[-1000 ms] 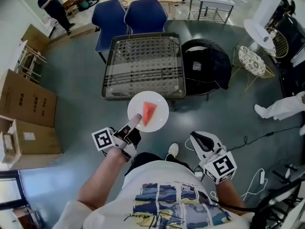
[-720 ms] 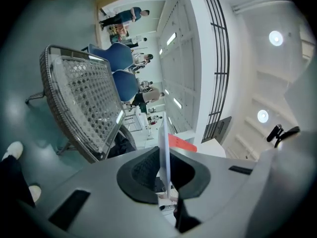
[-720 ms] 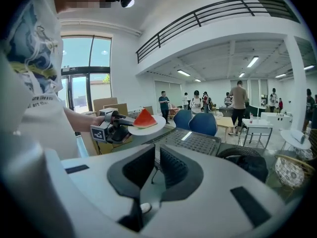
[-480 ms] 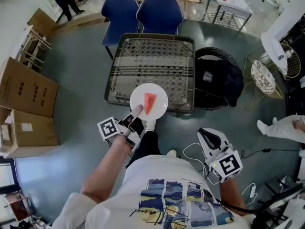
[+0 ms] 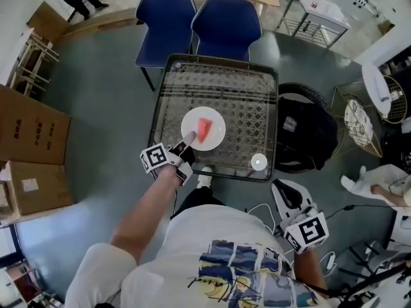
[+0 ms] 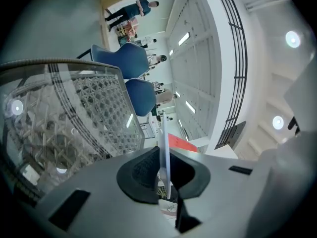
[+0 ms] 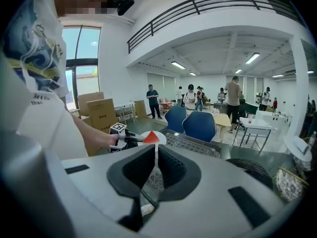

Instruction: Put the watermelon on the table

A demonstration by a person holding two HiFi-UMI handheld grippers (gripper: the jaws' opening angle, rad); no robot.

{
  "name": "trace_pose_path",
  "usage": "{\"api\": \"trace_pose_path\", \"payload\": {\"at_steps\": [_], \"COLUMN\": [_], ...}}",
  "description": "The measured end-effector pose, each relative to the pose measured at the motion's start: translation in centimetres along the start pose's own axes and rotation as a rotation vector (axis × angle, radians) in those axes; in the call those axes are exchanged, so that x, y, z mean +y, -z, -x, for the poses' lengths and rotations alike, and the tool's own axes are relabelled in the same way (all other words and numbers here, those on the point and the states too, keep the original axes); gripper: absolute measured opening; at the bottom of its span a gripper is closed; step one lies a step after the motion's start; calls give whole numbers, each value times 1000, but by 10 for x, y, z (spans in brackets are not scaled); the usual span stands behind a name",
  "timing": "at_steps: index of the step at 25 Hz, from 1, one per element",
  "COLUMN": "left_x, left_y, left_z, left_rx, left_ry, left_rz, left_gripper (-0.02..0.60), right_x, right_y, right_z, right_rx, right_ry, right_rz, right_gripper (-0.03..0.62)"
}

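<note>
A red watermelon wedge [image 5: 203,130] lies on a white plate [image 5: 216,121]. My left gripper [image 5: 188,138] is shut on the plate's near rim and holds it over the near part of the glass table [image 5: 164,105] with its wire lattice top. In the left gripper view the plate [image 6: 164,152] stands edge-on between the pads, the watermelon [image 6: 181,143] red behind it. My right gripper [image 5: 288,196] hangs low at the person's right side, off the table, shut with nothing in it. The right gripper view looks past its jaws [image 7: 155,168] to the watermelon [image 7: 151,137] and left gripper [image 7: 130,139].
Two blue chairs [image 5: 166,18] [image 5: 228,21] stand at the table's far side. A black round seat with a dark bag [image 5: 307,130] is right of the table. Cardboard boxes [image 5: 29,133] are at the left, cables [image 5: 334,258] on the floor at the right. Several people [image 7: 233,100] stand far off.
The person has walked up to the table. The left gripper carried the plate forward, from over the floor to over the table's near part. The right gripper came along at the side.
</note>
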State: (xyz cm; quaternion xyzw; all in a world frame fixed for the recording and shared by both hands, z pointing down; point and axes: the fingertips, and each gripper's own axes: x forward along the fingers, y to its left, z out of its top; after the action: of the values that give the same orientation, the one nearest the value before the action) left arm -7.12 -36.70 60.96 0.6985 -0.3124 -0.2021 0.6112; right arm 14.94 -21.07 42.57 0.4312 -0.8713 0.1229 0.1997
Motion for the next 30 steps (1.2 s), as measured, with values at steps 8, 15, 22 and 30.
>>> {"api": "trace_pose_path", "payload": {"at_steps": [8, 15, 22, 30], "left_x": [88, 146, 185, 204], "left_y": [-76, -108, -127, -139], "left_z": [-59, -97, -100, -127], "left_rx": [49, 65, 74, 116], "left_ry": [-84, -150, -230, -311], "left_rz": [7, 39, 60, 50], "left_gripper": [26, 26, 26, 28], "right_x": [-27, -42, -31, -62], "right_y": [-8, -11, -10, -13], "right_z": [-43, -53, -61, -82], "right_rx": [105, 172, 204, 202], "right_ry": [103, 154, 169, 148], "right_rz": [-15, -47, -113, -176], "right_gripper": [21, 21, 21, 21]}}
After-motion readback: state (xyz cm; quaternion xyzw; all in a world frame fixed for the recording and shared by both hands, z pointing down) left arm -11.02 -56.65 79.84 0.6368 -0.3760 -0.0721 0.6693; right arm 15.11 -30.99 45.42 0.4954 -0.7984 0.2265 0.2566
